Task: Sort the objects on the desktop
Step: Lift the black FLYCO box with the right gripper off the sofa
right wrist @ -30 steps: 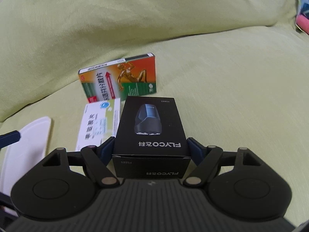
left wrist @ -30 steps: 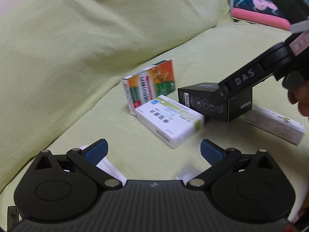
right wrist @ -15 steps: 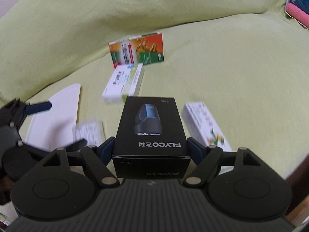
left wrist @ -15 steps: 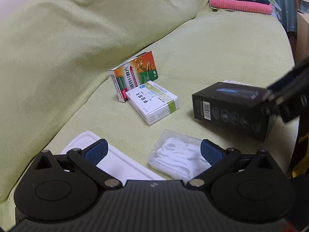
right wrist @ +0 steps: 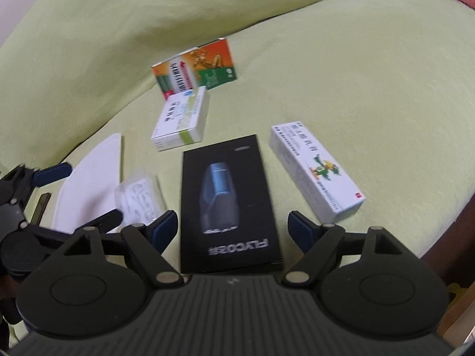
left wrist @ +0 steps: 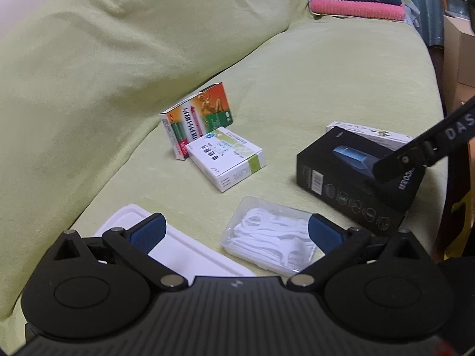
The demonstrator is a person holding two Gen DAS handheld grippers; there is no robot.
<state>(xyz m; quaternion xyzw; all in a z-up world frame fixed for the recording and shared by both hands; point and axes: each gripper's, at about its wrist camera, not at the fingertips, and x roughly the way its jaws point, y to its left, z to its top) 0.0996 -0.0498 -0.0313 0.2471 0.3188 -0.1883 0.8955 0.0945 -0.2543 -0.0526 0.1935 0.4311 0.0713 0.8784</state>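
The black box (right wrist: 228, 201) lies on the green sofa (right wrist: 371, 74) between the right gripper (right wrist: 233, 228)'s spread jaws, pads clear of it. The left gripper (left wrist: 237, 233)'s jaws gape, empty.

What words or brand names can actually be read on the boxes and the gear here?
"FLYCO", upside down, on the black box.
"DAS" on the right gripper's arm.
Orange and green box: Chinese print, too blurred to read.
White and green box: Chinese print and barcode, too small.
Long white box: Chinese print, blurred.
Clear floss-pick case: no text visible.
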